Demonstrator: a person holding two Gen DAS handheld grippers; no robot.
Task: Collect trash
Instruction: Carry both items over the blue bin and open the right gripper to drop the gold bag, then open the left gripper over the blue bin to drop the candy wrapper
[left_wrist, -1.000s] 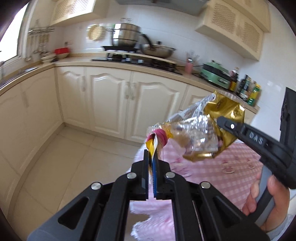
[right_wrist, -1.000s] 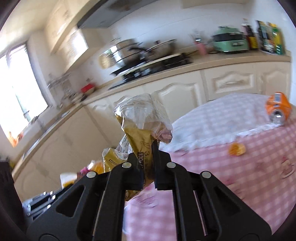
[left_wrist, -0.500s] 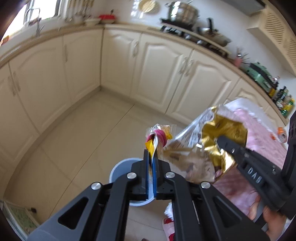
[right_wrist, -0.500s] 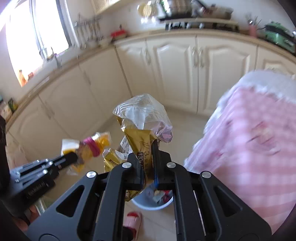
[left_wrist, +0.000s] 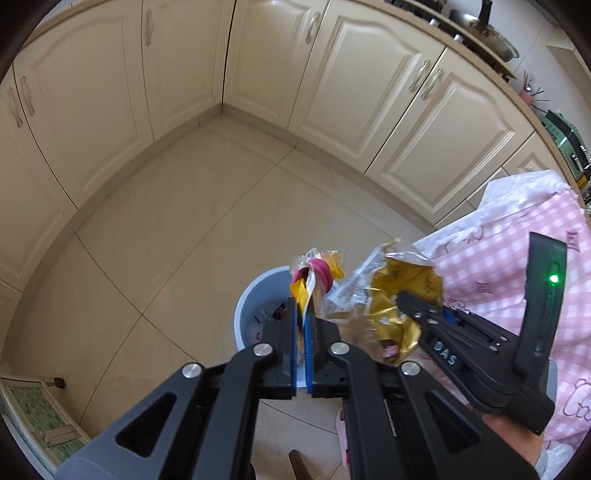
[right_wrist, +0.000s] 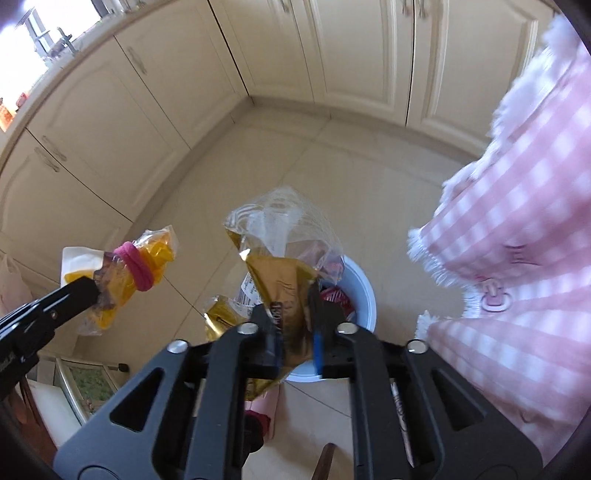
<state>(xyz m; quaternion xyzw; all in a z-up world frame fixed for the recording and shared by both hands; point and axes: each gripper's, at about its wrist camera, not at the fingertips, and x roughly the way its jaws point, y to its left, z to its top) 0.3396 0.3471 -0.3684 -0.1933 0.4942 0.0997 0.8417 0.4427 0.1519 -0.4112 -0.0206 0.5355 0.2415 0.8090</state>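
Cream cabinets (left_wrist: 369, 92) wrapping the room's corner from nine o'clock round to two o'clock in the left wrist view, above a beige tiled floor (left_wrist: 184, 240). At three o'clock, a desk under a pink checked cloth (right_wrist: 524, 229) with a white fringed edge hanging down. On the floor just beside the cloth's edge, a pale blue bin (left_wrist: 255, 295), open-topped, with red and white scraps already lying inside; in the right wrist view the same bin (right_wrist: 364, 295) sits just right of centre, partly hidden behind a wrapper. Right gripper (right_wrist: 297, 314) reaching in at four o'clock in the left wrist view, held by a hand (left_wrist: 509, 439) at the lower right; jaws parting, with a crumpled gold and clear wrapper (right_wrist: 284, 258) between them above the bin, the right pad standing clear of the foil. Left gripper (left_wrist: 303, 325) pressed together, pinching a small yellow packet (left_wrist: 314, 273) tied with a pink hair band, poised over the near rim of the bin; in the right wrist view that packet (right_wrist: 133, 266) hangs at nine o'clock, left of the bin and apart from the gold wrapper. At seven o'clock on the floor, a green-patterned mat (left_wrist: 33, 417).
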